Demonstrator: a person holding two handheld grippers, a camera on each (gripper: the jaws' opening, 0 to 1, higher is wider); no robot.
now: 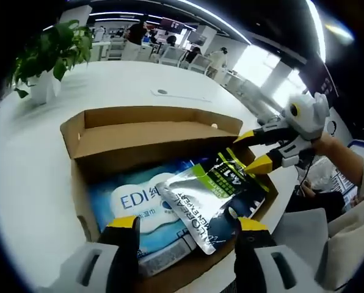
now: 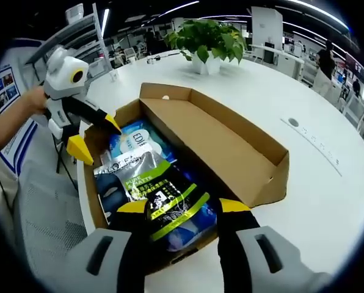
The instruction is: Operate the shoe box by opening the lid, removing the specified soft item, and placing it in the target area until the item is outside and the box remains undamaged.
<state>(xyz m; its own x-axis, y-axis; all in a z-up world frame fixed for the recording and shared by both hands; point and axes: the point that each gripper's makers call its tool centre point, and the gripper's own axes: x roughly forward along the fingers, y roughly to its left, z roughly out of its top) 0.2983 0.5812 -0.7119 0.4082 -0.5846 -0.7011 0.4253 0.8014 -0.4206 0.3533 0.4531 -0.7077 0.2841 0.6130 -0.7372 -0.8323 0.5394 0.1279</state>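
An open cardboard shoe box (image 1: 139, 137) (image 2: 231, 140) lies on the white table, its lid folded back. Inside lies a silver, black and green soft pouch (image 1: 200, 195) (image 2: 145, 177) on top of a blue tissue pack (image 1: 133, 201) (image 2: 136, 137). My left gripper (image 1: 187, 223) hovers open over the box's near edge, with the pouch's silver end between its jaws. My right gripper (image 2: 183, 207) is open too, its jaws on either side of the pouch's dark end. Each gripper also shows in the other view, the right gripper (image 1: 253, 151) and the left gripper (image 2: 95, 135), both at box corners.
A potted plant (image 1: 50, 55) (image 2: 209, 36) stands on the round white table (image 1: 23, 183) (image 2: 328, 201) beyond the box. A grey chair (image 1: 304, 232) (image 2: 41, 226) sits by the table edge. A person's hand (image 1: 334, 146) (image 2: 23, 110) holds each gripper. People stand far behind.
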